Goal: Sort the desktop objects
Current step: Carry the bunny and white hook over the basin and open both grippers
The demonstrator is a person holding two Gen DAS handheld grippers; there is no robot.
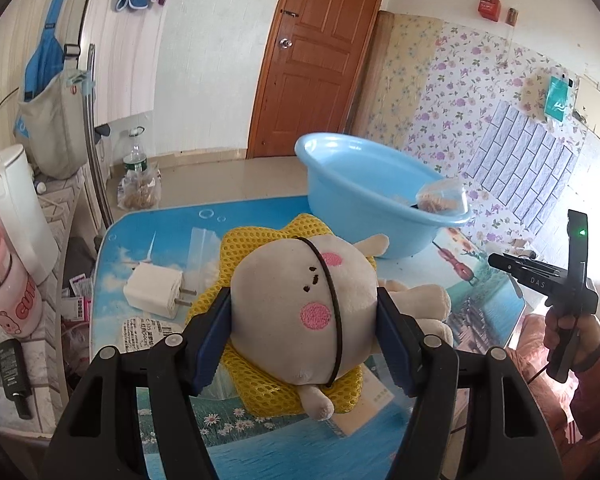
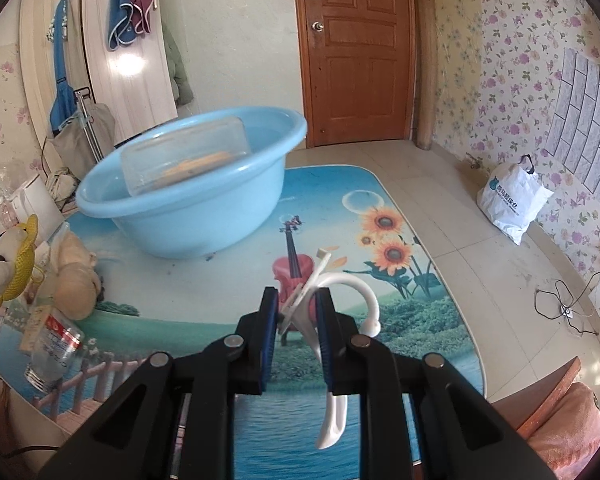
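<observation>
1. The left gripper [image 1: 304,322] has its blue pads pressed on both sides of a plush toy [image 1: 300,312], jaws standing fairly wide around its round head. The toy is soft and rounded, so it could squeeze out of the pads or swing on the way to the blue basin [image 1: 340,184].
2. A yellow mesh hat [image 1: 268,394] hangs around the toy and a thin black cord [image 1: 332,280] runs over its face. The loose mesh could snag on the basin rim or drag the white plug [image 1: 152,290] lying just beside it on the table [image 1: 172,224].
3. The right gripper [image 2: 298,312] is clamped tight on a white plastic hook [image 2: 364,292]. Only a thin part sits between the pads, and the curved end sticks out to the side, so the hook could twist or slip free.
4. The basin stands at the back of the table and already holds a clear box [image 2: 188,156]; a careless drop could land on that box and bounce out.
5. A clear bottle [image 2: 52,344] lies near the table's left edge in the right wrist view and looks easy to knock off.
6. The toy is cream-coloured, with pink cheeks, small dark stitched features and stubby limbs, and is held above the table, near the basin.
</observation>
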